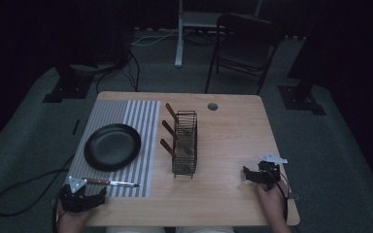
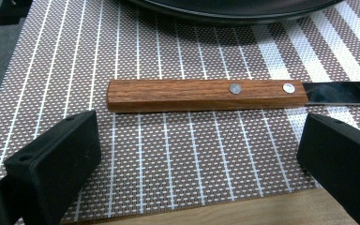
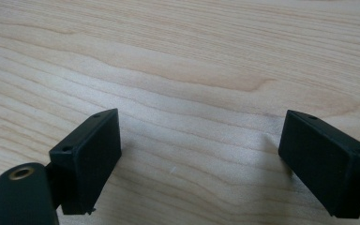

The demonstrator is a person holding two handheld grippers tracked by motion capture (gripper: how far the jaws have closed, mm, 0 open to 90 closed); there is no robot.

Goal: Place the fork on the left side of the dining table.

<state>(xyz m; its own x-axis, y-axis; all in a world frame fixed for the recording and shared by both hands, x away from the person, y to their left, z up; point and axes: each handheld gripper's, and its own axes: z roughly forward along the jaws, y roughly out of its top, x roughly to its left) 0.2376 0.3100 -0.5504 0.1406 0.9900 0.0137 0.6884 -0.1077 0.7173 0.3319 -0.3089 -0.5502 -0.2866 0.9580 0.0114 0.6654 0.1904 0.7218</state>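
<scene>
Left hand-held gripper (image 2: 197, 159) has its jaws wide, nothing between them, sitting just short of the wood-handled knife (image 2: 206, 95), which lies flat on the striped placemat (image 2: 168, 164) just below the black plate (image 2: 234, 11). Right hand-held gripper (image 3: 199, 161) is also wide and holds nothing, over bare bench (image 3: 192, 56), well apart from the wire rack (image 1: 185, 143).

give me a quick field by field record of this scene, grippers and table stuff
left gripper: open, jaws wide, nothing between them, just short of the knife handle
right gripper: open, over bare table, holds nothing
knife: wooden handle with two rivets, lying flat on the striped mat, blade pointing toward the rack
plate: black, on the mat, beyond the knife
rack: wire basket mid table, three wooden handles sticking out on its left
</scene>
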